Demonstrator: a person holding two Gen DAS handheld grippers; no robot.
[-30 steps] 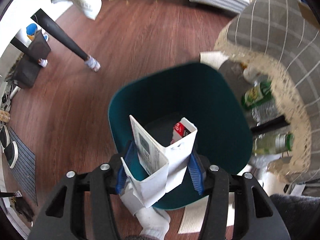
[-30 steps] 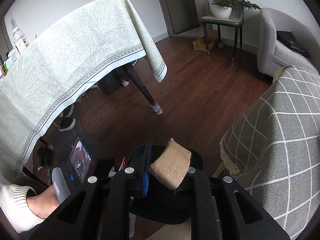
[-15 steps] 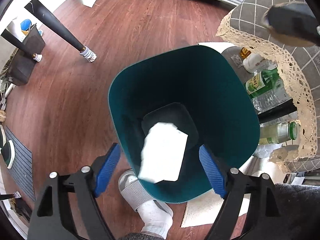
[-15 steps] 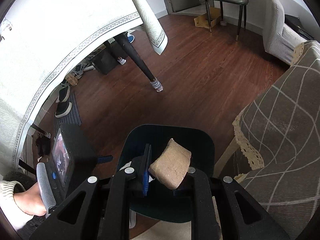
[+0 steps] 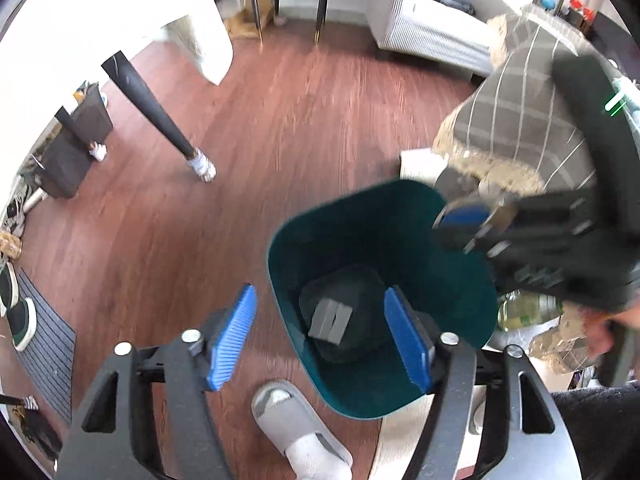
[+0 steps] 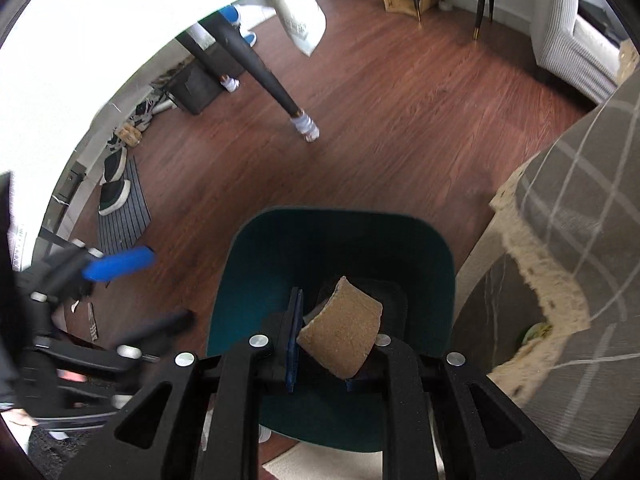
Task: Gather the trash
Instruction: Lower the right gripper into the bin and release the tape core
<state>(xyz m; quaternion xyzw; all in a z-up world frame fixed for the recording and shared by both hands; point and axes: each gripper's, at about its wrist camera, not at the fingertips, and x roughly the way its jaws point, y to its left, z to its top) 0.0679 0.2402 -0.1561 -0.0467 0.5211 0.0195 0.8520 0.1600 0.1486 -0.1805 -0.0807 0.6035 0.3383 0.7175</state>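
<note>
**Sponge over bin, drop pending**

Sponge (image 6: 340,334), tan, sits low centre in the right wrist view, pinched between the right gripper (image 6: 320,354) jaws, directly above the open mouth of the teal bin (image 6: 248,280). Left gripper (image 5: 316,338), lower centre of its view, holds nothing; its jaws are closing, with only the bin's rim between them. A grey box (image 5: 330,320) already lies on the bin's floor. Step in hand, by my reading: depositing the sponge. Next move calls for spreading the right jaws while the sponge hangs inside the rim, clear of the left gripper.
</note>
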